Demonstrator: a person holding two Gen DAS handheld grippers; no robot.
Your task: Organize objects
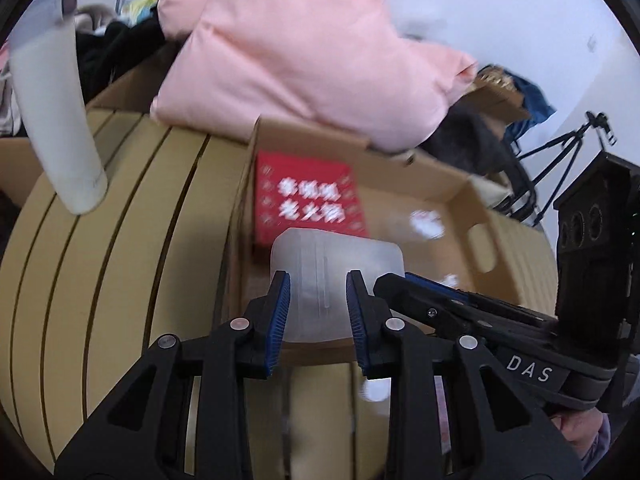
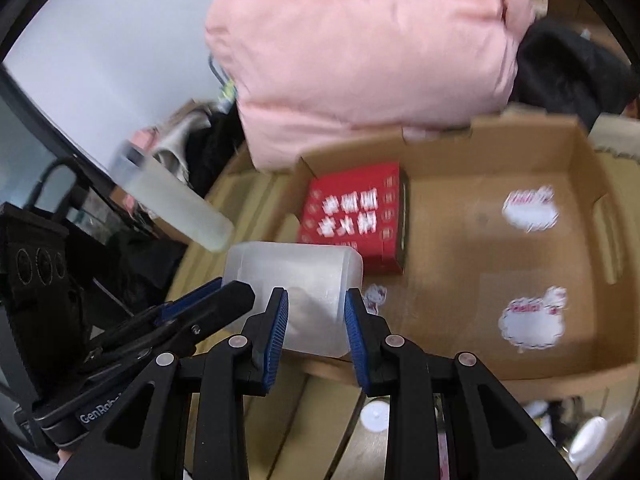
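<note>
The step in hand looks like carrying a translucent plastic container (image 1: pixel 334 284) into the open cardboard box (image 1: pixel 452 190), with both tools on it at once. Going left to right in the left wrist view: one white tumbler (image 1: pixel 60 120) stands at about 10 o'clock on the slatted table (image 1: pixel 132 248); the left hand-held gripper (image 1: pixel 318 304) sits at 6 o'clock, its blue pads closed against the container's sides; one red packet (image 1: pixel 308 200) lies inside the box at 12 o'clock from the container; the right hand-held gripper (image 2: pixel 316 322) comes in at 3 o'clock and likewise clamps the same container. One pink padded garment (image 2: pixel 360 52) slumps over the box's far wall. On the box floor I count three white stickers (image 2: pixel 530 210), though blur makes that uncertain. The next move probably calls for lowering the container beside the red packet, keeping both grips level, then parting the jaws together.
</note>
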